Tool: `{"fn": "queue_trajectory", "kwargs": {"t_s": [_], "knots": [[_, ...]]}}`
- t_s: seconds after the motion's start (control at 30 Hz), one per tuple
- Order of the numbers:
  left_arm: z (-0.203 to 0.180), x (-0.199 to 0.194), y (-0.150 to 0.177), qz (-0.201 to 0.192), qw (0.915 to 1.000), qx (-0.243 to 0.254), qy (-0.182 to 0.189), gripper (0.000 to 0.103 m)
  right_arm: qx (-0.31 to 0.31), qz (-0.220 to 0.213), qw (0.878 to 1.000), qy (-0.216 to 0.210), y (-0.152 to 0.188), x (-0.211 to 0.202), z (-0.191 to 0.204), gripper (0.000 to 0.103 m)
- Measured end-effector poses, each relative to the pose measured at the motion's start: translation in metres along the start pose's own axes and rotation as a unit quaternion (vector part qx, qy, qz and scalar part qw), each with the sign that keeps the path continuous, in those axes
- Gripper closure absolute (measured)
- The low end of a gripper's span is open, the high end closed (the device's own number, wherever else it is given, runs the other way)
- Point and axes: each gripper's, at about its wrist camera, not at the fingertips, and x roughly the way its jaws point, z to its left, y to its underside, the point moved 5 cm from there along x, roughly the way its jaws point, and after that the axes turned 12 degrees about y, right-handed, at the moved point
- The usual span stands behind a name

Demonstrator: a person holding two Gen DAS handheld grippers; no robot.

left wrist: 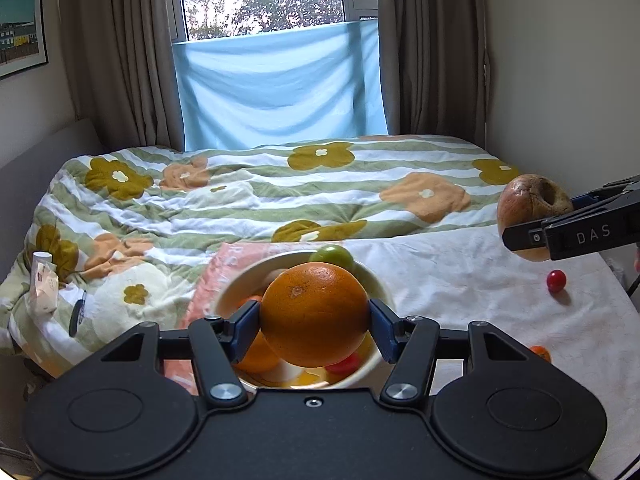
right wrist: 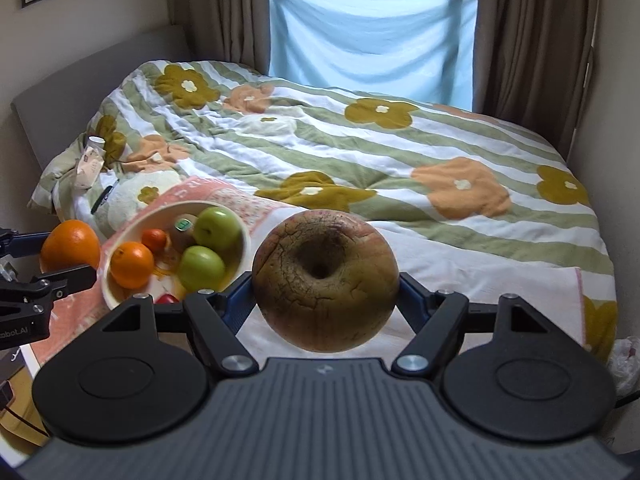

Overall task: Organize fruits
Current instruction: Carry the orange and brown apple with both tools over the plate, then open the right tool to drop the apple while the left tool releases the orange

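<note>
My left gripper (left wrist: 315, 325) is shut on a large orange (left wrist: 315, 312) and holds it just above the cream bowl (left wrist: 378, 280). In the right wrist view the bowl (right wrist: 120, 232) holds two green apples (right wrist: 218, 227), a kiwi, a small orange (right wrist: 132, 264) and other small fruit. My right gripper (right wrist: 325, 294) is shut on a brown, cracked apple (right wrist: 325, 280), held above the white towel to the right of the bowl. The left wrist view shows that apple (left wrist: 520, 204) at the right edge. The left gripper's orange (right wrist: 70, 244) also shows at the right wrist view's left edge.
A small red fruit (left wrist: 556, 280) and a small orange fruit (left wrist: 541, 353) lie on the white towel (left wrist: 460, 280) at the right. The bowl rests on a pink cloth (right wrist: 224, 196). A flowered duvet (right wrist: 360, 148) covers the bed. A carton (left wrist: 43, 284) lies at the left.
</note>
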Motion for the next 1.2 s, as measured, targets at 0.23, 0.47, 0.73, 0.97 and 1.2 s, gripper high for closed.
{"fn": "queue_trajectory", "kwargs": {"t_s": [0.23, 0.47, 0.73, 0.97, 1.2], "knots": [[0.042, 0.001, -0.006, -0.004, 0.9999, 0.013, 0.007, 0.04, 0.003, 0.003, 1.0, -0.007, -0.015, 0.009, 0.053, 0.014], [0.077, 0.01, -0.003, 0.003, 0.9994, 0.029, 0.018, 0.04, 0.009, 0.014, 1.0, -0.014, -0.023, 0.03, 0.1, 0.014], [0.108, 0.024, 0.006, 0.015, 0.9986, 0.04, 0.033, 0.04, 0.011, 0.022, 0.999, -0.022, -0.027, 0.059, 0.147, 0.014], [0.129, 0.033, 0.011, 0.02, 0.998, 0.045, 0.04, 0.04, 0.006, 0.027, 0.999, -0.03, -0.026, 0.084, 0.179, 0.014], [0.139, 0.041, 0.015, 0.026, 0.9975, 0.048, 0.046, 0.04, -0.009, 0.026, 0.999, -0.033, -0.022, 0.101, 0.198, 0.014]]}}
